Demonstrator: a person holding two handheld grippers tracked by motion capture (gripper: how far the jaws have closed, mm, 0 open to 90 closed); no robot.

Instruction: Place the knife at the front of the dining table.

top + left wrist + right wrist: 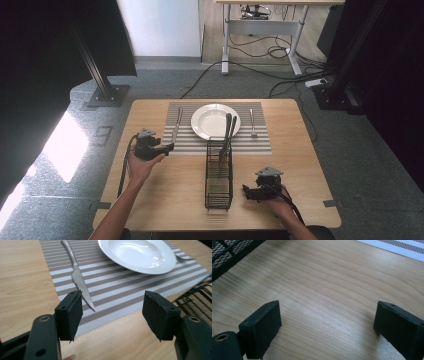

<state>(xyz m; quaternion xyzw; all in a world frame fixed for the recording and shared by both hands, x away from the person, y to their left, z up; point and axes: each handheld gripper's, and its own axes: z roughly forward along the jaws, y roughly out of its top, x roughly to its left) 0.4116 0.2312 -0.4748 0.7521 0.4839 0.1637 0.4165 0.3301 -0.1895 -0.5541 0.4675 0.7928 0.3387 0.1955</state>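
Left tool [112,315] gapes empty at the silver table knife [77,277] on the striped placemat [120,295], likely for pickup; right tool [327,327] gapes idle over the wooden counter [324,285].

Left hand-held gripper [169,147] and right hand-held gripper [246,189] (both gaping wide) hang low.

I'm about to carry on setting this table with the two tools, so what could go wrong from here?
1. The knife lies flat on the striped placemat right by the open left tool; a flat blade may slip, or the mat may drag along.
2. Two utensils lean out of the black mesh caddy over the white plate; bumping the caddy could tip them onto it.
3. The fork lies across the caddy from the right tool, so reaching for it risks a knock.
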